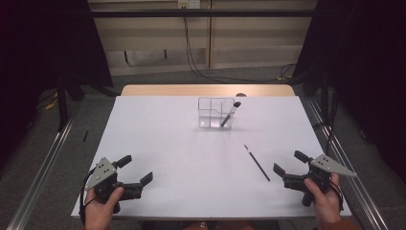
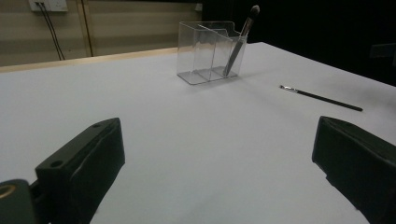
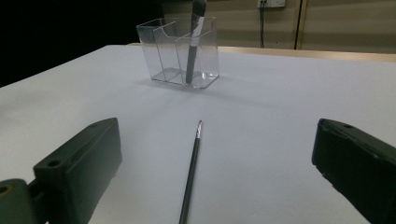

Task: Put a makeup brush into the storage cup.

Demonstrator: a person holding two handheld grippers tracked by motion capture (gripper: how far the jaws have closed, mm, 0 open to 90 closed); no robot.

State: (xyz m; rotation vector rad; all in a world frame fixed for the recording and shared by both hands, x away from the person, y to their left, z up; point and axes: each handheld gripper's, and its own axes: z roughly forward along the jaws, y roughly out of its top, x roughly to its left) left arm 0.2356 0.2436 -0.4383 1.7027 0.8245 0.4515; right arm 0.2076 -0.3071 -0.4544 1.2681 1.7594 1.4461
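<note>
Jaws on both grippers stand wide apart and hold nothing. From the high view, the left gripper [image 1: 135, 169] rests near the front left corner of the white table [image 1: 158, 139], and the right gripper [image 1: 290, 162] sits near the front right corner. A thin black brush [image 1: 256, 162] lies flat on the table just ahead and to the left of the right gripper, near it and well apart from the left one, so the right hand looks the better placed to take it. Its long axis runs on a slant, tip toward the far middle of the table, tail toward the front right. Farther back, near the middle, a clear holder [image 1: 215, 113] stands with a thicker brush [image 1: 230, 114] leaning in its right compartment.

From the left gripper view, the thin brush [image 2: 321, 97] lies off to the right beyond the right jaw, crosswise to the line of reach, and the clear holder [image 2: 210, 51] sits farther ahead.

From the right gripper view, the thin brush [image 3: 191, 171] lies between the two jaws, a little left of centre, pointing almost straight away toward the clear holder [image 3: 180, 46]. My guess is that the gripper needs to go forward and down to close across the handle.
</note>
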